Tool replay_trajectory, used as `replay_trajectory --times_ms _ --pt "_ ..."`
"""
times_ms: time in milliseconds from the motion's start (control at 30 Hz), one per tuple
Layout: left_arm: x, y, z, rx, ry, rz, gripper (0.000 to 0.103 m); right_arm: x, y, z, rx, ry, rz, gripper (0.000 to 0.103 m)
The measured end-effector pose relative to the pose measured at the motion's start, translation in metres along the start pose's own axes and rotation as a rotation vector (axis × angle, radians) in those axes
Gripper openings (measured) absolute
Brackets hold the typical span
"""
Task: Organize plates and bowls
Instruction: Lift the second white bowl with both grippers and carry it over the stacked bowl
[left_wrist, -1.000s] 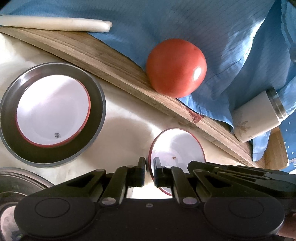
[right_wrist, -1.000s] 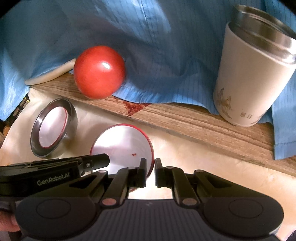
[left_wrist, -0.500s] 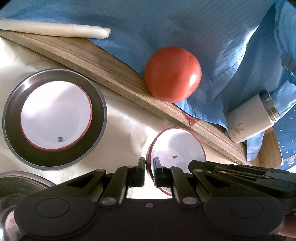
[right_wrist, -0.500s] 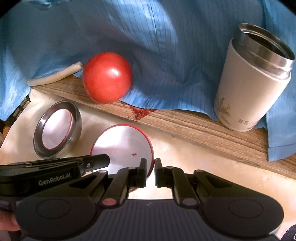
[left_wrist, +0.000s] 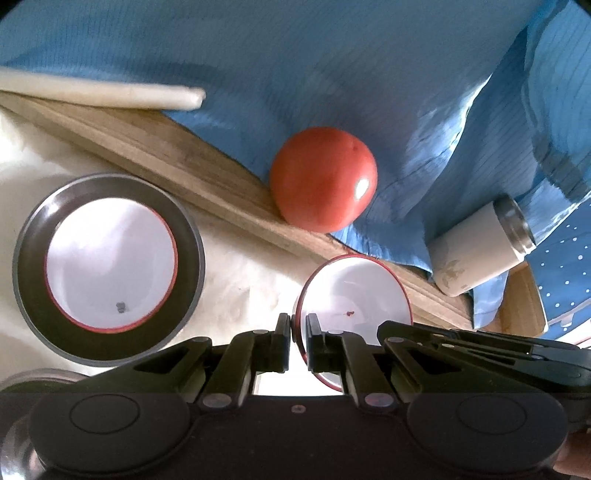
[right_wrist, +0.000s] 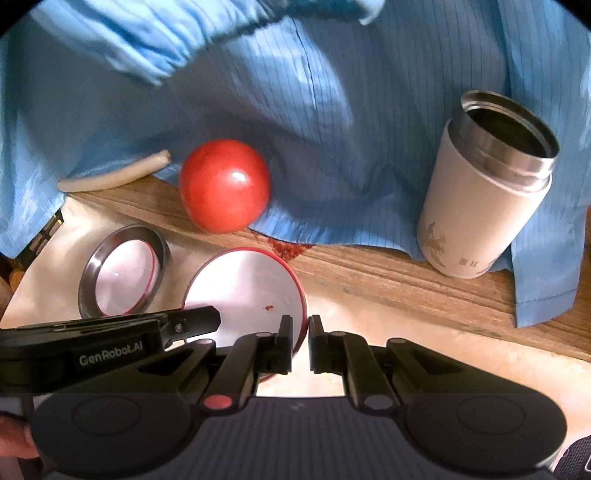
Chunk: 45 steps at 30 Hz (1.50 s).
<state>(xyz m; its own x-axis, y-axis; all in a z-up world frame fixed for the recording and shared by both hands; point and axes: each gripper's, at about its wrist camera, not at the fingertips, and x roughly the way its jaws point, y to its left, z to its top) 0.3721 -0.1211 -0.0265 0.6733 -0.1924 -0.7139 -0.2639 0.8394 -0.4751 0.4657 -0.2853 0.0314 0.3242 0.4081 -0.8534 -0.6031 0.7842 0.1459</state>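
Between both sets of fingers I hold one red-rimmed white bowl (left_wrist: 354, 291), mouth facing up and toward the tomato (left_wrist: 323, 179). Left gripper (left_wrist: 299, 326) pinches its left rim; right gripper (right_wrist: 300, 328) pinches the right rim. I read the bowl as tilted above the cream table (left_wrist: 240, 266). Left of it, a second red-rimmed bowl (left_wrist: 110, 258) sits nested in a steel bowl (left_wrist: 33, 221). "GenRobot.AI" is printed on the left gripper's side; the white tumbler (right_wrist: 480, 206) carries small print I cannot read.

A home kitchen table: tomato (left_wrist: 323, 179), wooden board (right_wrist: 388, 273), steel-rimmed bowls (left_wrist: 108, 262), insulated cup (right_wrist: 484, 206).
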Motion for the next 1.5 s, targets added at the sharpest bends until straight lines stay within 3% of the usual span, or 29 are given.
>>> replay_trajectory --times_ms 433,1100,1500 --pt "-0.029 0.015 0.01 -0.001 -0.037 -0.012 0.007 -0.017 0.021 0.007 -0.018 -0.032 0.007 0.009" --pt "-0.046 0.043 0.02 -0.061 -0.074 0.0 0.007 -0.01 0.059 0.02 -0.086 -0.027 0.016 0.009" --pt "-0.075 0.071 0.028 -0.094 -0.108 0.059 0.007 0.001 0.091 0.027 -0.124 -0.026 0.092 0.009"
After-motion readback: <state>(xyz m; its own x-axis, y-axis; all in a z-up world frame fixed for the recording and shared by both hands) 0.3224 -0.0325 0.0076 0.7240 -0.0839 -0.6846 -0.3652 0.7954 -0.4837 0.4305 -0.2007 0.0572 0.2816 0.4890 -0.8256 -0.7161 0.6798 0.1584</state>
